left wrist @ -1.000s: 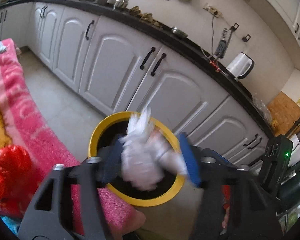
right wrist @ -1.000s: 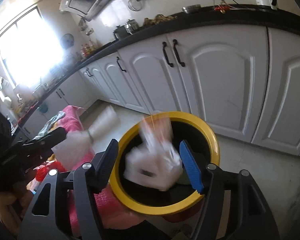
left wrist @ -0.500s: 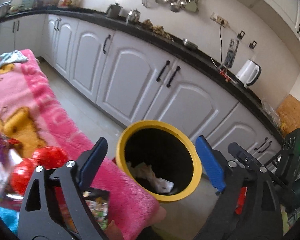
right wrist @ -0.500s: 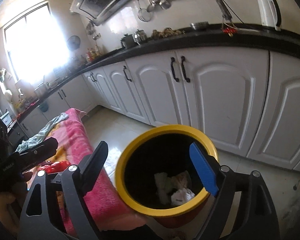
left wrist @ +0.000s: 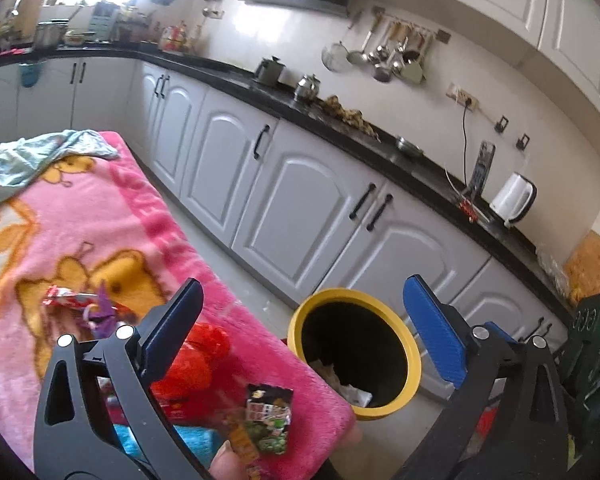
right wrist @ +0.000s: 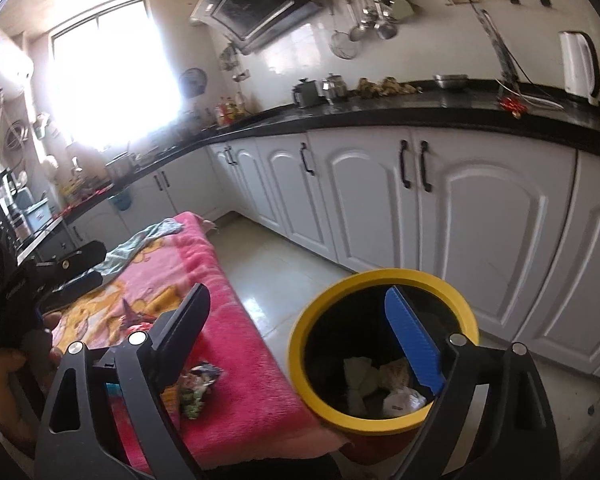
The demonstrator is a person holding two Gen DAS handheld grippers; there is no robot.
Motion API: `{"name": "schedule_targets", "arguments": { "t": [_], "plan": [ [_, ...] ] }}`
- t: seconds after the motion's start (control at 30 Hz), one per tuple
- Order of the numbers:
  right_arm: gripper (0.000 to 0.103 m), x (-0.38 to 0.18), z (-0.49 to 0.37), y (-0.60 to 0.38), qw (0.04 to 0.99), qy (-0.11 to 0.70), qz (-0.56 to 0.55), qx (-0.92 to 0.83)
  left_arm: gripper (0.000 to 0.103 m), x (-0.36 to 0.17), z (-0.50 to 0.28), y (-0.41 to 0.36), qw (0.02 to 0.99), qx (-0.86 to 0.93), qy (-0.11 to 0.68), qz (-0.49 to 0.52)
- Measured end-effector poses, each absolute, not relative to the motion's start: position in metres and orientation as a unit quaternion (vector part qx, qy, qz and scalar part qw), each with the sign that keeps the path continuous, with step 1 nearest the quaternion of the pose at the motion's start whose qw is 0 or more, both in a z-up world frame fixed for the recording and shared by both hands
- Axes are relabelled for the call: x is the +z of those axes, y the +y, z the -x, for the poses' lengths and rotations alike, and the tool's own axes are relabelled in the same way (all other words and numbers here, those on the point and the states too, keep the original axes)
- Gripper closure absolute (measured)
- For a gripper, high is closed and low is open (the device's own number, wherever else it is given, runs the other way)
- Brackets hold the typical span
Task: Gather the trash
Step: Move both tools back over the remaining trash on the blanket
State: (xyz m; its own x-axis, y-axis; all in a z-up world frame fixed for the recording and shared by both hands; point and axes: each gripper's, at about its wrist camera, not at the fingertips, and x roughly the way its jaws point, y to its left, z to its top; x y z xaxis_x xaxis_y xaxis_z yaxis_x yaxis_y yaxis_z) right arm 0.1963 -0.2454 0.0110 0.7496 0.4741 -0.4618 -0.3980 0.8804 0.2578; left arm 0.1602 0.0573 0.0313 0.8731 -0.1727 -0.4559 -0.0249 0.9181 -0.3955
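Observation:
A yellow-rimmed black trash bin (left wrist: 414, 364) (right wrist: 300, 344) stands on the floor at the end of a pink blanket-covered table (left wrist: 112, 232) (right wrist: 228, 344). White crumpled paper (right wrist: 400, 396) lies inside the bin. My left gripper (left wrist: 300, 332) is open and empty, above the table's end and the bin. My right gripper (right wrist: 296, 332) is open and empty over the bin's left rim. On the blanket lie a red crumpled wrapper (left wrist: 196, 364), a green printed snack packet (left wrist: 268, 420) (right wrist: 196, 388) and a red-and-purple wrapper (left wrist: 84, 304).
White kitchen cabinets (left wrist: 300, 200) (right wrist: 460, 232) under a black counter run behind the bin, with tiled floor (right wrist: 276, 276) between. A pale green cloth (left wrist: 32, 156) lies at the blanket's far end. The left gripper shows at the left of the right wrist view (right wrist: 60, 272).
Both grippers opened and dropped their white paper wads into the bin. Both then pulled up and back, the left one swinging toward the table so the wrappers on the blanket came into view.

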Motion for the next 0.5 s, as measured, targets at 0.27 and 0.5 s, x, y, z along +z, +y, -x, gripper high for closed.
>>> {"name": "schedule_targets", "arguments": {
  "t": [0.27,0.5],
  "plan": [
    [0.015,0.019,-0.175,-0.209,0.925,0.258,-0.045,0.274,0.011,0.038,-0.140,0.083,0.949,-0.015,0.232,0.212],
    [0.015,0.019,-0.159,-0.176,0.914,0.261,-0.018,0.310,0.011,0.038,-0.123,0.106,0.949,0.009,0.223,0.223]
  ]
}}
